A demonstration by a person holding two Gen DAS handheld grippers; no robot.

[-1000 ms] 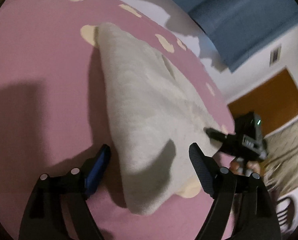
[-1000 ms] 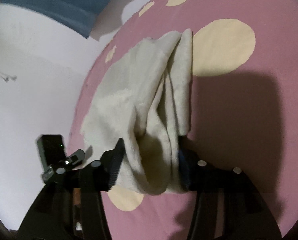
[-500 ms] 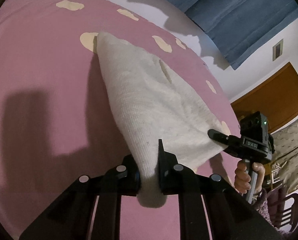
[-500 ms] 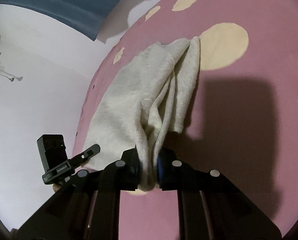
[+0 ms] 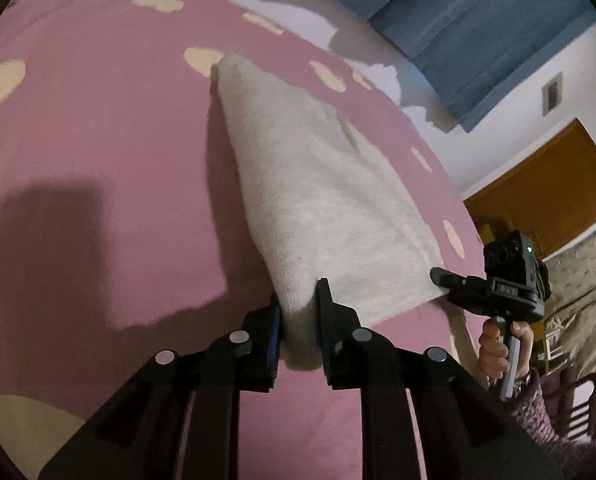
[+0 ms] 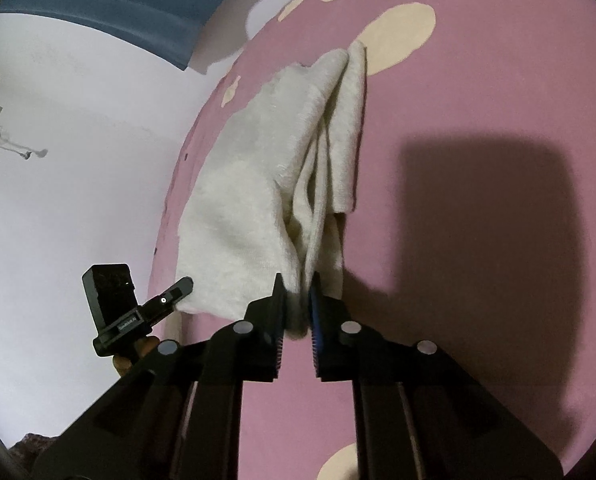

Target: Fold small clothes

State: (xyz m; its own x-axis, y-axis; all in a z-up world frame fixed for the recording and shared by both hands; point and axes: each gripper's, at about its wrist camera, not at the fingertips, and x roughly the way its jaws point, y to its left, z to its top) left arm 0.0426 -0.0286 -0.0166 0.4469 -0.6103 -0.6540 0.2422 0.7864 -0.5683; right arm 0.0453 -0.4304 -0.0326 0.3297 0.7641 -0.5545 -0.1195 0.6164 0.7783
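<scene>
A cream knitted garment point(image 5: 318, 196) lies on a pink bedspread point(image 5: 97, 160) with cream spots. My left gripper point(image 5: 298, 304) is shut on its near left corner, and the cloth bulges between the fingers. My right gripper point(image 6: 296, 292) is shut on the other near corner, where several layers point(image 6: 322, 184) bunch together. The near edge hangs lifted between both grippers while the far end point(image 6: 350, 56) rests on the bed. The right gripper shows in the left wrist view point(image 5: 438, 274). The left gripper shows in the right wrist view point(image 6: 185, 282).
A white wall point(image 6: 77, 160) and a blue curtain point(image 5: 478, 32) stand beyond the bed. A brown door point(image 5: 546, 196), a patterned cloth and a dark chair point(image 5: 586, 408) are to the right. Dark shadows of the grippers fall on the bedspread point(image 6: 478, 220).
Both grippers went from open around the near corners to shut on them. They then rose, lifting the near edge off the bed.
</scene>
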